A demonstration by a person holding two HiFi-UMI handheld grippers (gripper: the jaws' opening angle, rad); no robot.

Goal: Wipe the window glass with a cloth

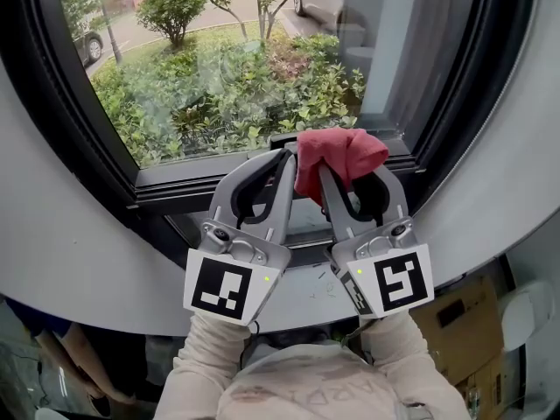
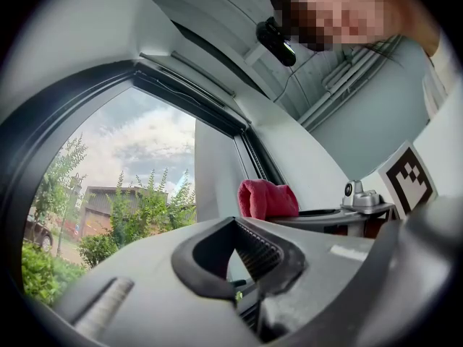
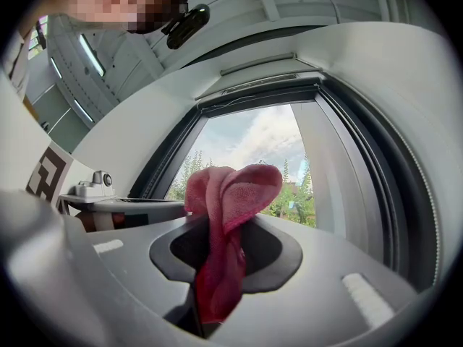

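Observation:
A red cloth [image 1: 337,156] is bunched at the tip of my right gripper [image 1: 350,178], which is shut on it; in the right gripper view the cloth [image 3: 224,223] runs down between the jaws. My left gripper [image 1: 282,160] is beside it, jaws together with nothing between them. Both point at the bottom of the window glass [image 1: 236,59], just above the dark lower frame [image 1: 210,178]. The cloth [image 2: 266,198] shows to the right in the left gripper view. Whether the cloth touches the glass I cannot tell.
Green shrubs [image 1: 201,103], a road and parked cars lie outside the pane. A dark frame [image 1: 61,103] borders the glass on both sides, with grey-white wall [image 1: 70,243] around it. Cardboard boxes [image 1: 464,322] stand low on the right.

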